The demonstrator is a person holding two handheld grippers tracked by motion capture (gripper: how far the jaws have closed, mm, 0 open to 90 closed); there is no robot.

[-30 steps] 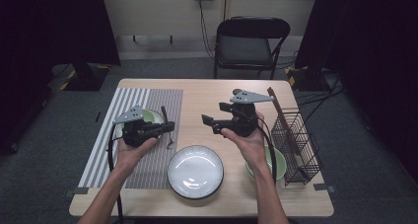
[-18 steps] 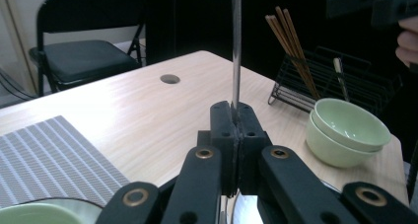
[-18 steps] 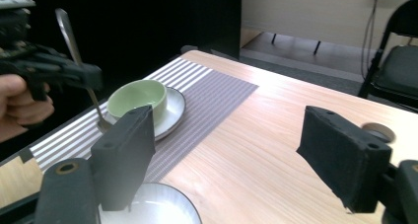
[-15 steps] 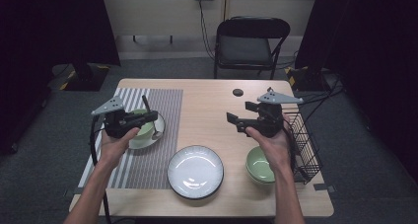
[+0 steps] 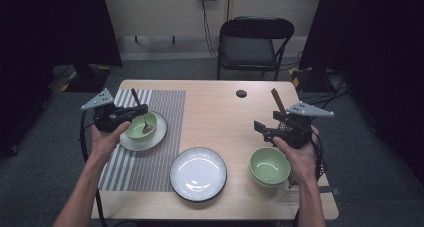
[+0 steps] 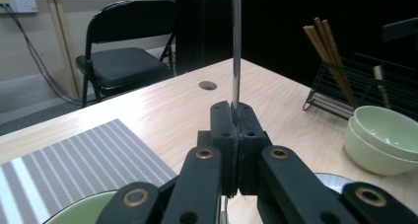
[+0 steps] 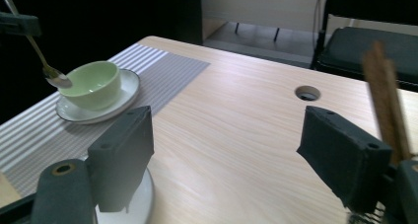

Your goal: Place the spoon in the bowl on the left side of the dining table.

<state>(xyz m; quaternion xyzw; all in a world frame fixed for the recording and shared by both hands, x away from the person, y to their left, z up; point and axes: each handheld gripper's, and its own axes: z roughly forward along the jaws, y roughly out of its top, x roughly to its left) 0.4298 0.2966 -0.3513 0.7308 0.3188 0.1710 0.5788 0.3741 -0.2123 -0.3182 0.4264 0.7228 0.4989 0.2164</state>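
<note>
High view: left gripper [image 5: 131, 112] at 9 o'clock has its fingers clamped on a spoon [image 5: 140, 113], bowl end dipped in the green bowl [image 5: 140, 126] on its saucer [image 5: 157, 137]; right gripper [image 5: 264, 128] at 3 o'clock is by the wire rack [image 5: 315, 162]. Left gripper view: fingers pinch the spoon handle [image 6: 236, 51] upright, so I'd judge placing is nearly done, release left. Right gripper view: fingers [image 7: 123, 150] wide, empty, chopsticks [image 7: 387, 98] near and untaken.

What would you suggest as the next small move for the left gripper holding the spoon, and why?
Probably lower the spoon into the green bowl and release: the left gripper is shut on its handle, and the spoon's tip hangs right at that bowl on the plate.
</note>
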